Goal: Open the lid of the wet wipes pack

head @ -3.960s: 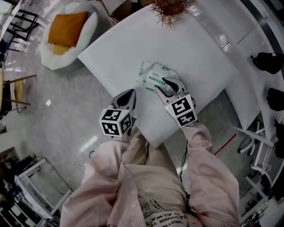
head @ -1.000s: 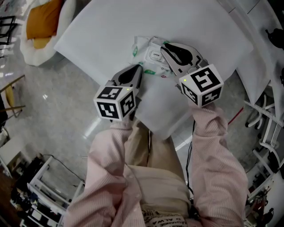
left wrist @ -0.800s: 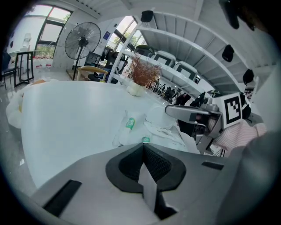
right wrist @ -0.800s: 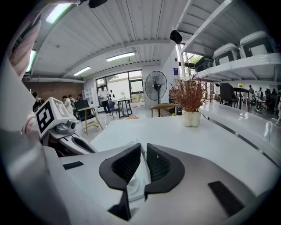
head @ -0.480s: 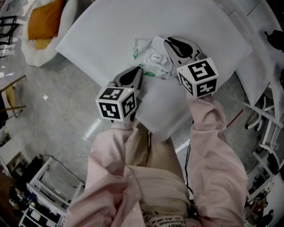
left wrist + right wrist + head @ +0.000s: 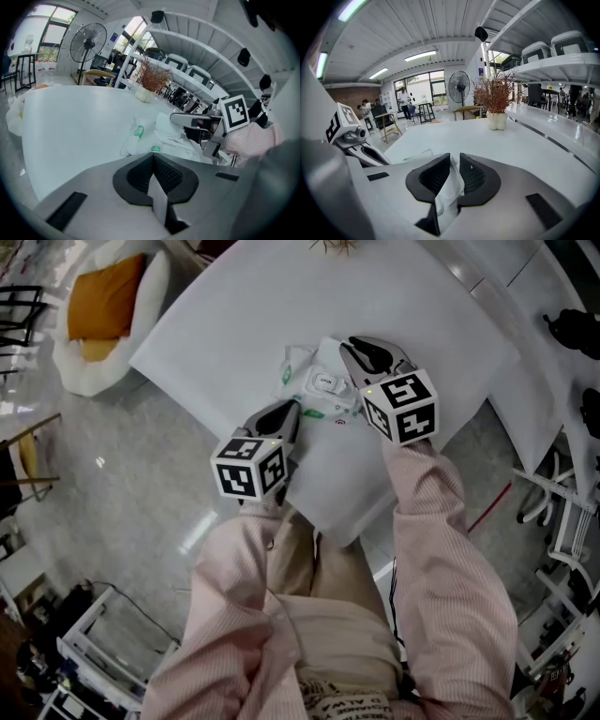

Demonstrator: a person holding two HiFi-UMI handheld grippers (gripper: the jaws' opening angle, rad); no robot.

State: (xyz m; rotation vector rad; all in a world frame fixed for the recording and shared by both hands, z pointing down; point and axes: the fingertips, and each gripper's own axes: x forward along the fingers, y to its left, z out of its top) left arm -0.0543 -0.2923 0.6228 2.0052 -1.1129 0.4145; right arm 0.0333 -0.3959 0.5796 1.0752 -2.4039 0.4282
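The wet wipes pack [image 6: 314,390], white with green print and a white lid patch, lies crumpled on the white table [image 6: 234,306]. My left gripper [image 6: 289,411] rests at the pack's near left edge. Its jaws are together, with a thin white strip of the pack's edge between the pads [image 6: 152,155]. My right gripper [image 6: 353,347] sits at the pack's far right end, shut on a soft white flap [image 6: 451,183] that runs up between its pads. Whether that flap is the lid or the wrapper I cannot tell. The pack [image 6: 157,136] lies just ahead of the left jaws.
A dried plant in a white pot [image 6: 497,119] stands further back on the table. The table's near corner [image 6: 333,531] is close to the person's body. A white seat with an orange cushion [image 6: 103,310] sits on the floor to the left. Shelves [image 6: 548,61] run along the right.
The right gripper has shifted a little across the pack's far end and dipped slightly, still holding the white flap. The left gripper has stayed at the pack's near edge.
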